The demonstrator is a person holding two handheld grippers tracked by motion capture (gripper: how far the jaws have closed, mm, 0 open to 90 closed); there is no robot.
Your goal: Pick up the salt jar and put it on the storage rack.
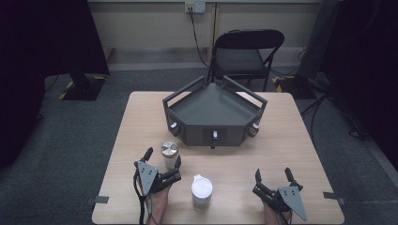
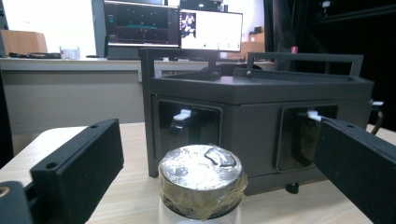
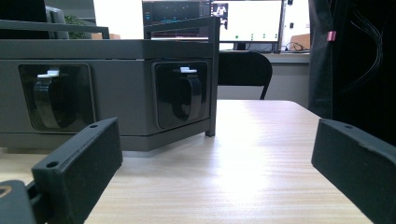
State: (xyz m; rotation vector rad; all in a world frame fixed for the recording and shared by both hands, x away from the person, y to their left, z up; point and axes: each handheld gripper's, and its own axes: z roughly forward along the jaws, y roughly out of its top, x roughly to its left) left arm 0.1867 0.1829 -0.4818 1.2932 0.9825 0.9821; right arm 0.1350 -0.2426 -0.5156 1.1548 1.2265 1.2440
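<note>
A glass jar with a silver taped lid stands upright on the wooden table, in front of the dark grey box. My left gripper is open, with one jaw on either side of the jar and a gap to each. A container with a white lid stands near the front edge between the two hands. To the right, my right gripper rests open on the table with nothing between its jaws.
A dark grey angular box with top rails and recessed knobs on its faces sits mid-table. A black folding chair stands behind the table. Monitors sit on a far desk.
</note>
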